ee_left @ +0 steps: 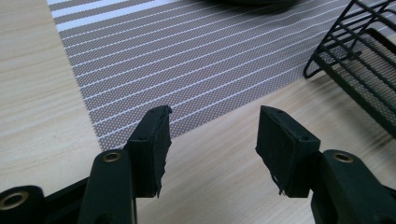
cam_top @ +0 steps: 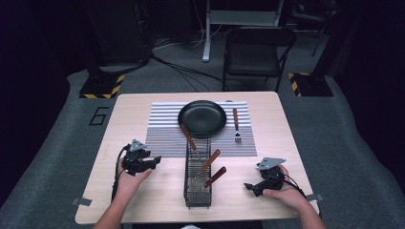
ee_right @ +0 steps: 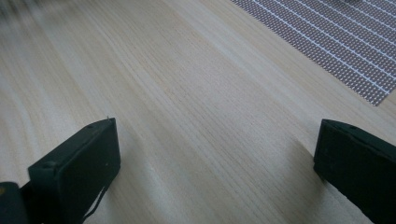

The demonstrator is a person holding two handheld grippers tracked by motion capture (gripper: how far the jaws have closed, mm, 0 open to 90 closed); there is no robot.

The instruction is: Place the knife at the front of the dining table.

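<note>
A black wire basket [cam_top: 197,174] stands in the middle of the wooden table [cam_top: 133,107] with three wooden-handled utensils [cam_top: 210,161] leaning in it. Behind it a black plate [cam_top: 202,118] sits on a striped placemat [cam_top: 162,129], and a wooden-handled fork [cam_top: 236,125] lies to the plate's right. My left gripper [cam_top: 155,162] hovers left of the basket. It is open with nothing between its fingers [ee_left: 152,140], over the placemat [ee_left: 187,51] corner and beside the basket [ee_left: 359,60]. My right gripper [cam_top: 249,187] rests right of the basket, open and empty over bare wood [ee_right: 215,158].
A black folding chair [cam_top: 258,52] stands beyond the table's far edge, with stand bases marked in yellow and black [cam_top: 102,88] on the floor to either side. Tape tabs [cam_top: 82,201] mark the table's front corners.
</note>
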